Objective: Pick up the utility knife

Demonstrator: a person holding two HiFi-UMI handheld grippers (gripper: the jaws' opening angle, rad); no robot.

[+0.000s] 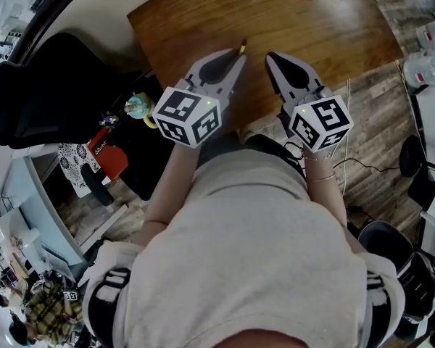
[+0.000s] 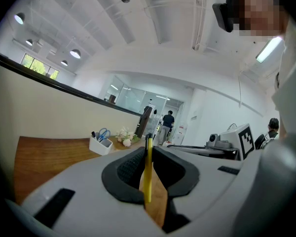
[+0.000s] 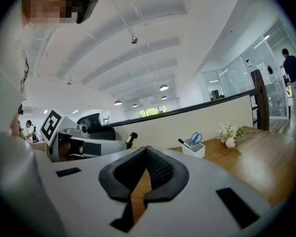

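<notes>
No legible text or numbers; only black-white square markers on left gripper cube [image 1: 188,116], right gripper cube [image 1: 320,124].

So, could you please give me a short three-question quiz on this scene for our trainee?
1. True or false: the left gripper grips the utility knife.
2. What stands in the white holder on the table? A) scissors B) a cup C) a phone
3. Fill in: the jaws of the right gripper are ____.
Key: 1 true; 2 A; 3 shut.
</notes>
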